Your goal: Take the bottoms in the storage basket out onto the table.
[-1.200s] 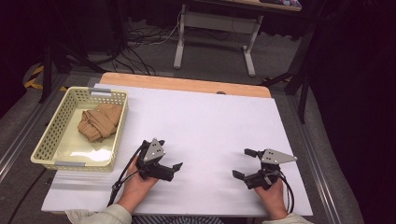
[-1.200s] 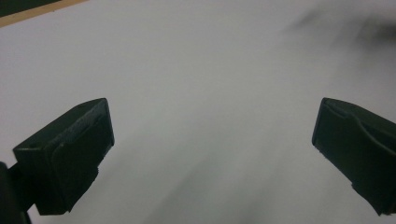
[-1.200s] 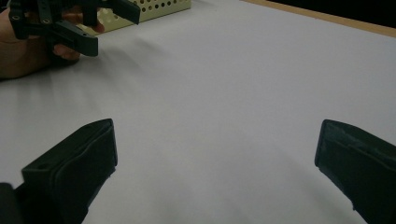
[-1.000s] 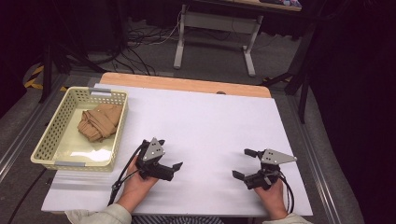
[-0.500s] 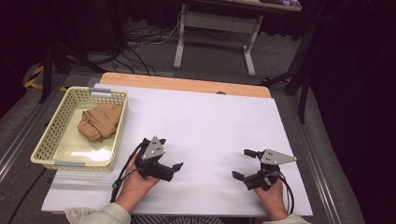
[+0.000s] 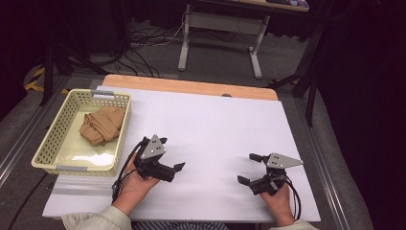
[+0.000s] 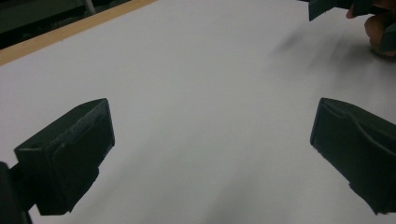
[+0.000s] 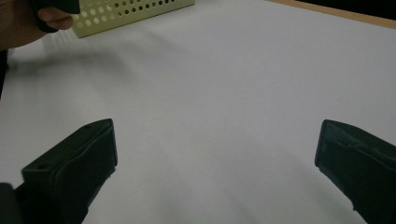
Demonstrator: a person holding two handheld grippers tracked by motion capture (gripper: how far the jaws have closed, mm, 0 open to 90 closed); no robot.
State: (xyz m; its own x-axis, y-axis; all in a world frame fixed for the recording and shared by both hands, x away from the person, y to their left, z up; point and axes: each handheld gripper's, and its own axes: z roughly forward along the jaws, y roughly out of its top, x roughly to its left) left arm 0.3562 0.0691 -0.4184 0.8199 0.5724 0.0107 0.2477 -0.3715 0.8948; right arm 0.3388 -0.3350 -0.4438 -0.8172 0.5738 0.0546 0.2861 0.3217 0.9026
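The person's forearms run off the bottom edge of the high view. In the left gripper view, the right gripper (image 7: 327, 5) is clipped by the top edge. The basket (image 8: 135, 11) is cropped too, contents unseen there.

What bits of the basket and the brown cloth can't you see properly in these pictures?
- Brown cloth, high view: too small and crumpled to tell what kind of cloth it is; its underside is hidden against the basket floor.
- Basket, right gripper view: cut off by the top edge, so its inside is hidden.
- Left hand, same view: cut off at the corner.
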